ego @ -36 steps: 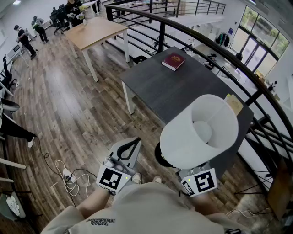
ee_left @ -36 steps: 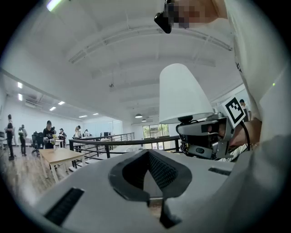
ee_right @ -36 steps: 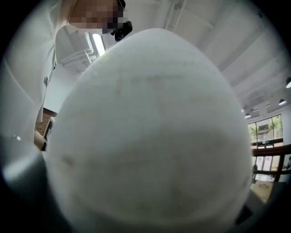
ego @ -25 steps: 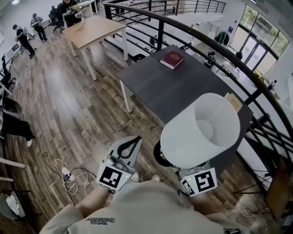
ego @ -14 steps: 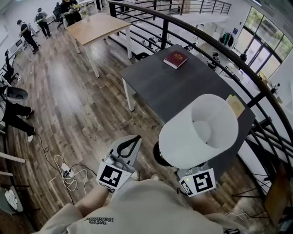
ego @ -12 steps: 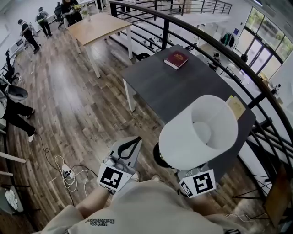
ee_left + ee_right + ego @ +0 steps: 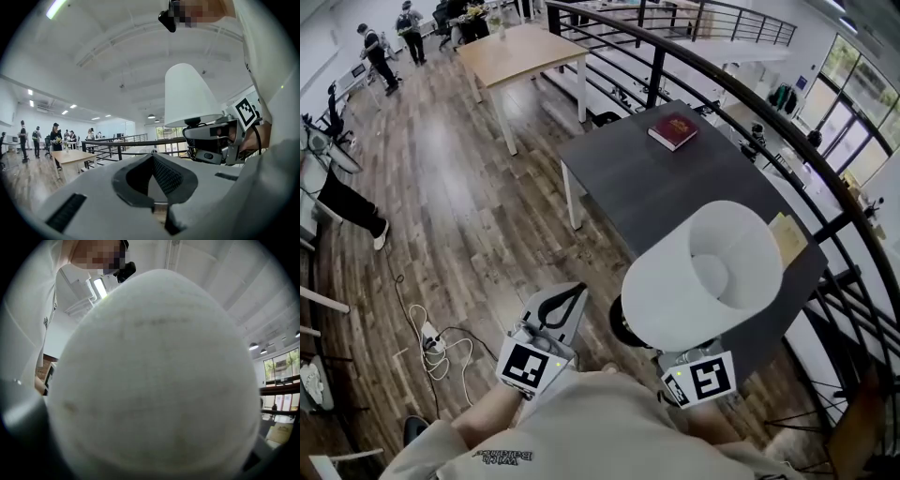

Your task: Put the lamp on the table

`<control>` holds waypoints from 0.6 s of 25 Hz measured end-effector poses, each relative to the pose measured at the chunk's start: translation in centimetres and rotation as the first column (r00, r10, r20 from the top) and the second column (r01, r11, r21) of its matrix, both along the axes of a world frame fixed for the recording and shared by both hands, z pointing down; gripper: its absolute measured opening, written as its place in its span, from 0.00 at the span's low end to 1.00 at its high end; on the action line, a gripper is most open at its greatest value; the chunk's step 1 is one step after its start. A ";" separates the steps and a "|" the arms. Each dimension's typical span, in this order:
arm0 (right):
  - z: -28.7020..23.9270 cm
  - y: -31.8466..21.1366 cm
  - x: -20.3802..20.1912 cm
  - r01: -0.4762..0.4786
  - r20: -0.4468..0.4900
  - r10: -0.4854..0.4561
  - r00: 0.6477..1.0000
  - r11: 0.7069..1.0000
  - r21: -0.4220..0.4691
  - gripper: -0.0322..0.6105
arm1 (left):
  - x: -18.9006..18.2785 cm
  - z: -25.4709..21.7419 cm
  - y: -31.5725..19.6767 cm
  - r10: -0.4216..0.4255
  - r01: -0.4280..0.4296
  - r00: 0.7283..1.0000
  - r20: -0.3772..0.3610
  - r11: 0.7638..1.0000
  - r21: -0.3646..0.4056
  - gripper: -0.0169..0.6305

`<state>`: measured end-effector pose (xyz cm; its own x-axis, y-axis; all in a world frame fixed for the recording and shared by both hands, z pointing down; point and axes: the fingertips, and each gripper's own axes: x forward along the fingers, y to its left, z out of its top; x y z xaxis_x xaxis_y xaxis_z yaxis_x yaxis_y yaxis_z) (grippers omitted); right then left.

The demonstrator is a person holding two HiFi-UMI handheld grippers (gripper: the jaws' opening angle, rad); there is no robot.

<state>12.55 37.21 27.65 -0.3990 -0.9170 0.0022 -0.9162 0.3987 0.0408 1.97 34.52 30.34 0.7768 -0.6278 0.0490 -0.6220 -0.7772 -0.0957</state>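
Observation:
A lamp with a white shade and a black round base hangs above the floor at the near corner of the dark grey table. In the head view the shade hides my right gripper's jaws; only its marker cube shows. The left gripper view shows the right gripper clamped under the shade. The shade fills the right gripper view. My left gripper is held level beside the lamp, jaws shut and empty.
A dark red book lies on the far end of the grey table. A black railing curves behind it. A wooden table stands farther back, with people beyond. White cables lie on the wooden floor at the left.
The lamp and both grippers keep their places in front of the body. The room behind has shifted slightly in the head view.

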 end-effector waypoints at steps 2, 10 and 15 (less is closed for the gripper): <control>0.3 0.0 0.3 0.021 0.000 -0.021 1.000 1.000 -0.007 0.16 | 0.3 0.1 0.2 -0.020 0.020 1.000 -0.001 1.000 -0.001 0.03; 1.4 -0.1 0.7 0.098 -0.027 -0.098 0.995 0.995 -0.001 0.16 | -0.1 0.7 0.2 -0.129 0.129 0.991 -0.016 0.991 -0.035 0.03; 1.5 -1.1 0.7 0.134 0.008 -0.134 0.991 0.991 0.005 0.16 | -0.3 1.7 0.0 -0.164 0.164 0.986 0.004 0.985 -0.058 0.03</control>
<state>13.22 36.14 29.11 -0.5182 -0.8552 -0.0056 -0.8548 0.5177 0.0356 1.70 34.48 32.07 0.6638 -0.7426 0.0885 -0.7413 -0.6690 -0.0532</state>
